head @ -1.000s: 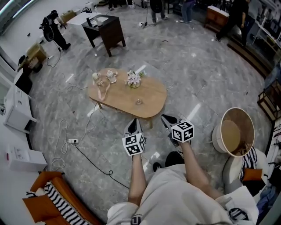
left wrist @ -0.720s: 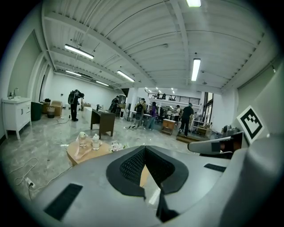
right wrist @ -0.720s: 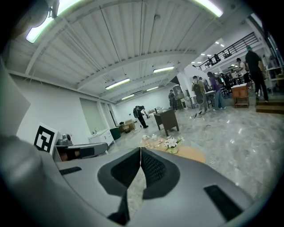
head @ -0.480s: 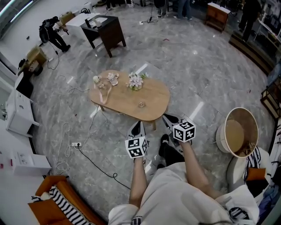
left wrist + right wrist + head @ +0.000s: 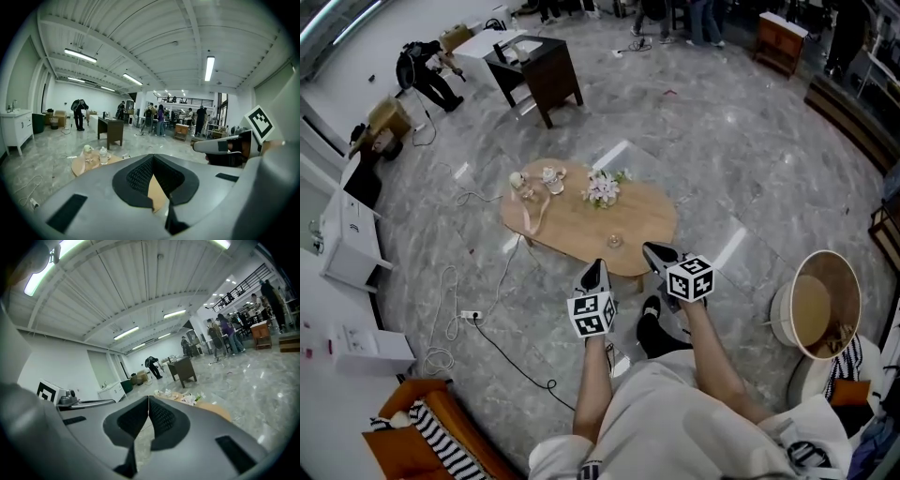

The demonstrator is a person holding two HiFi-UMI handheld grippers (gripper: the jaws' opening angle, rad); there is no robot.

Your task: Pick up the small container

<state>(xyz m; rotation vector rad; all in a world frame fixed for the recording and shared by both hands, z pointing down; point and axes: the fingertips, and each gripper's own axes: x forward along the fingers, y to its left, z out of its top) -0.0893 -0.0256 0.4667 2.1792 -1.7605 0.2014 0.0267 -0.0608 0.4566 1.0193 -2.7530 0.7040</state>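
A small clear container (image 5: 615,241) stands near the front edge of a low oval wooden table (image 5: 572,225). My left gripper (image 5: 598,270) is held just short of that edge with its jaws shut and nothing between them. My right gripper (image 5: 652,251) is beside it, over the table's near right end, also shut and empty. In the left gripper view the shut jaws (image 5: 152,158) point over the table (image 5: 77,168), and the right gripper (image 5: 220,146) shows at the right. In the right gripper view the shut jaws (image 5: 149,399) point toward the table (image 5: 213,409).
On the table stand a bunch of flowers (image 5: 604,187) and two small bottles (image 5: 517,181) (image 5: 551,176), with a ribbon trailing off it. A cable and power strip (image 5: 470,315) lie on the floor at the left. A round tub (image 5: 817,302) is at the right, a dark desk (image 5: 539,64) beyond.
The person has stepped forward, so the table is nearer and both grippers now reach its front edge. Both pairs of jaws stay shut.
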